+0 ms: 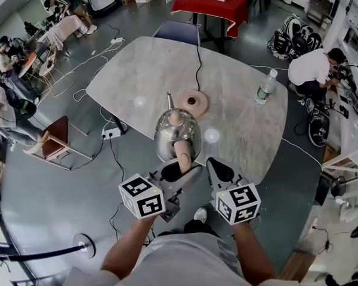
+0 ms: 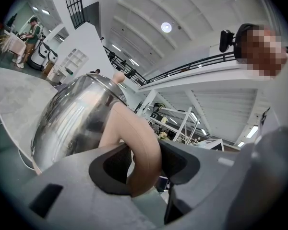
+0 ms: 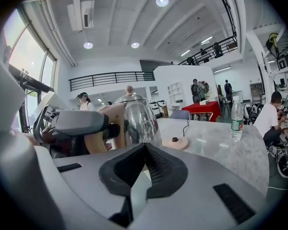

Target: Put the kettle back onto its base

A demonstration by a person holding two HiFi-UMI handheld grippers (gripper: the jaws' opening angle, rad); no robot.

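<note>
Claw (image 2: 144, 169) on kettle (image 2: 72, 123); bottle label (image 3: 236, 122) illegible

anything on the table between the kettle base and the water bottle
Nothing: the table between the base and the water bottle is bare, as the head view and right gripper view show.

Fig. The left forearm (image 1: 128, 246) and right forearm (image 1: 253, 252) reach forward side by side over the counter's (image 1: 244, 100) near edge. The left claw (image 1: 182, 170) (image 2: 144, 164) is held level, jaws clamped on the kettle handle (image 2: 134, 143). The right claw (image 1: 221, 170) (image 3: 145, 147), just beside it, tilts slightly down; its jaws appear to meet at the tips, empty.
</note>
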